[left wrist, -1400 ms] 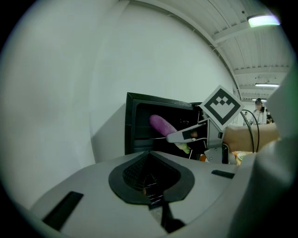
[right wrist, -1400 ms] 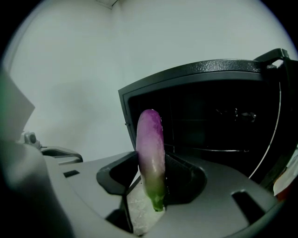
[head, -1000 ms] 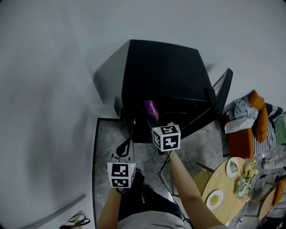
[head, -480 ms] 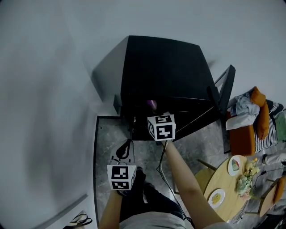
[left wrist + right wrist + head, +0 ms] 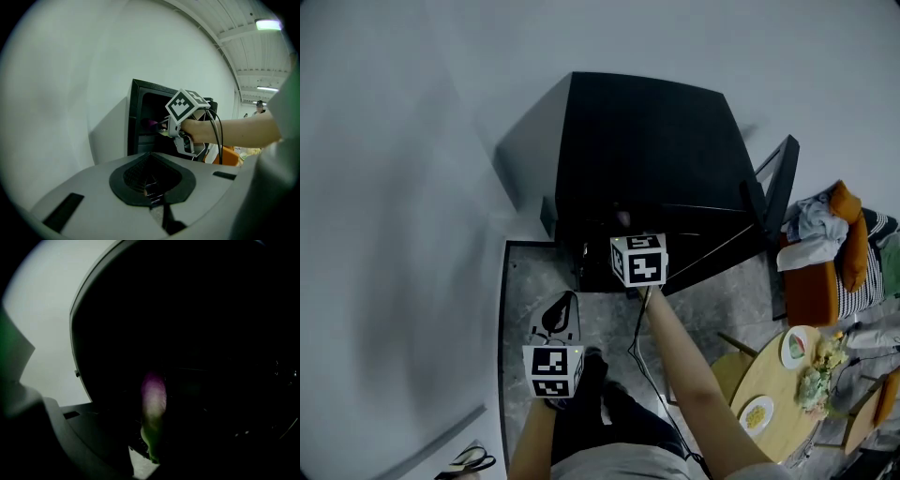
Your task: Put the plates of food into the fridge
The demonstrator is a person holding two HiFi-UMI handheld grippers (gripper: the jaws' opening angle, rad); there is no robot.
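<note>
White wall (image 5: 394, 187) backs a black fridge (image 5: 647, 141), which stands on grey stone floor (image 5: 525, 281); its door (image 5: 773, 183) is swung open on the fridge's right. Right gripper (image 5: 165, 127): at the fridge's open front, jaws clamped on a purple-and-green item (image 5: 153, 399) that reaches into the dark interior; whether this is a plate cannot be told. Left gripper (image 5: 565, 302): held low in front of the fridge, well apart from it, jaws together with nothing between them. Round wooden table (image 5: 750, 375): right of the fridge, past the door. It bears a nearer plate (image 5: 794, 348) with red food and a farther plate (image 5: 755, 414) with yellow food.
</note>
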